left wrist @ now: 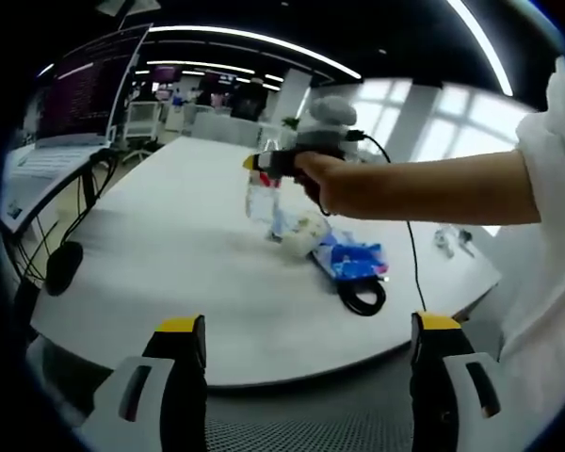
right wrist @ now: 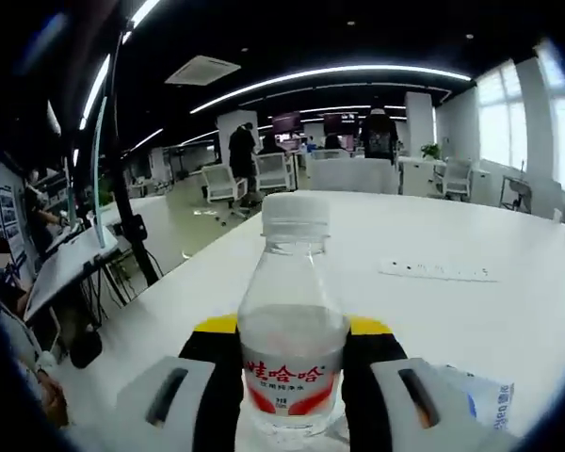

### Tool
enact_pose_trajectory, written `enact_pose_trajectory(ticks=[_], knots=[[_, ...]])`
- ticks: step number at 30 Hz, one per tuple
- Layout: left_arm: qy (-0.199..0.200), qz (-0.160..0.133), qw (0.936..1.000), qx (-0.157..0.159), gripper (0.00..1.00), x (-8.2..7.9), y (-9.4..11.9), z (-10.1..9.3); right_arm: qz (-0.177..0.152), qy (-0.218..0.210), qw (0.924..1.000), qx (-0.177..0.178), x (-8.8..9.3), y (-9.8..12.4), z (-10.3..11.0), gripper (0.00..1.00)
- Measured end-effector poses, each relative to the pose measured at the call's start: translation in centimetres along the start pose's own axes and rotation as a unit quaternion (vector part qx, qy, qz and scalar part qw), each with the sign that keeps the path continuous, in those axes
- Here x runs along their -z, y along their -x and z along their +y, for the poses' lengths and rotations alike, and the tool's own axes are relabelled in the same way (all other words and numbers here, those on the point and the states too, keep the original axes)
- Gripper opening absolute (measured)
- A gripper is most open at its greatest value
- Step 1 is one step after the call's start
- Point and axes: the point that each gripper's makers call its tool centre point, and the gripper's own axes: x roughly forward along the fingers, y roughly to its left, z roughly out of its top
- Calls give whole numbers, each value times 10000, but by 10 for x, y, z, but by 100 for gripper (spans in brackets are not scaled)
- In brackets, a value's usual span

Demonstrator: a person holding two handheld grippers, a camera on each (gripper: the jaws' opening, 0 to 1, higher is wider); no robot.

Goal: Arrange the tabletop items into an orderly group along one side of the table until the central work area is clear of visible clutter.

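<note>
A clear water bottle with a white cap and a red label stands upright between the yellow-tipped jaws of my right gripper, which is shut on it. In the left gripper view a person's hand holds that right gripper over the white table, and the bottle hangs under it. Beside the bottle lie a crumpled white wrapper, a blue packet and a coiled black cable. My left gripper is open off the table's near edge, with nothing between its fingers.
A white power strip lies further along the table. Small objects sit near its right edge. A monitor and a hanging black cable stand off the left side. Office chairs and people are beyond.
</note>
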Motion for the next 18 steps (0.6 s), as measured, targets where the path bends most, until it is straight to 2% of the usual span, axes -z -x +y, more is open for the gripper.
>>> enact_pose_trajectory(ticks=[6, 12, 18], knots=[[-139, 79, 9998, -68, 85, 3, -2, 2, -72, -251, 9991, 328, 3, -10, -9, 37], [-128, 33, 9999, -67, 83, 2, -1, 5, -52, -319, 9973, 661, 10, -18, -22, 37], [-212, 75, 9997, -99, 83, 3, -3, 6, -157, -262, 9958, 859, 8, -19, -30, 37]])
